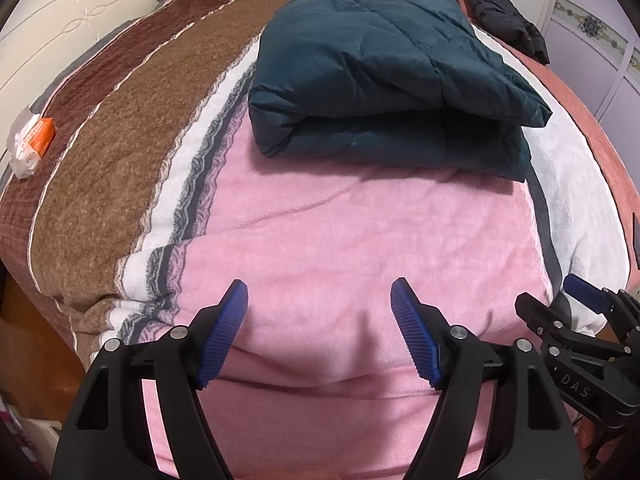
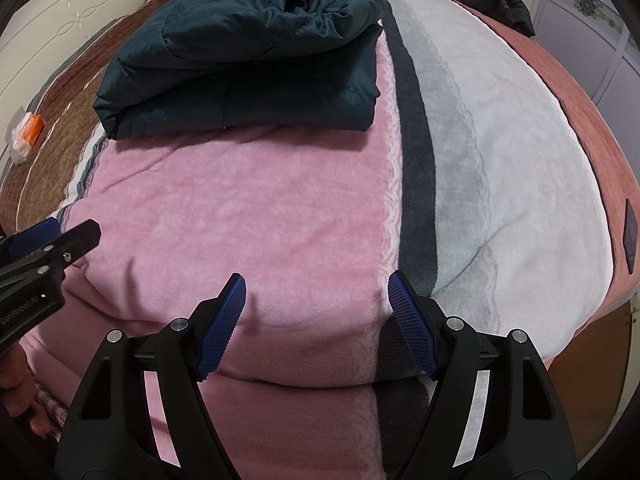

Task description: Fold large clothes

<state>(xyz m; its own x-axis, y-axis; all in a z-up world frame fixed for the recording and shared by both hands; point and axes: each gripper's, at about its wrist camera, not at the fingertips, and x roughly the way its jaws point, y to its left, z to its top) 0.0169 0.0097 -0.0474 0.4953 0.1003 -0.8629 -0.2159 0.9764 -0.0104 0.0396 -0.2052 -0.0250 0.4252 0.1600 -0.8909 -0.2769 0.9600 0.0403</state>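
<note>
Blue pads (image 1: 224, 336) of the left tool (image 1: 319, 334) stand wide apart over the pink blanket (image 1: 320, 240), released and grasping nothing. The right tool (image 2: 316, 326) is spread the same way, empty, above the seam where the pink stripe meets a dark band at the near edge of the bed (image 2: 580, 128). Both tools sit low and close to the person, well apart from the jacket (image 1: 384, 80), which reads as a resting stance, not a reach.

That dark teal quilted jacket lies further up the bed as a thick folded bundle, its layers stacked and its near edge doubled over. From the right view its top layer looks rumpled and puffy, so the fold may not hold flat; padded cloth of this kind tends to spring open. Judging by the compact shape, the folding seems largely done, and the freed tools fit that.

A second dark garment (image 1: 500, 16) lies near the far right edge of the bed, loose and unfolded, probably the next piece. An orange packet (image 1: 34, 140) sits at the left edge, clear of the work.
</note>
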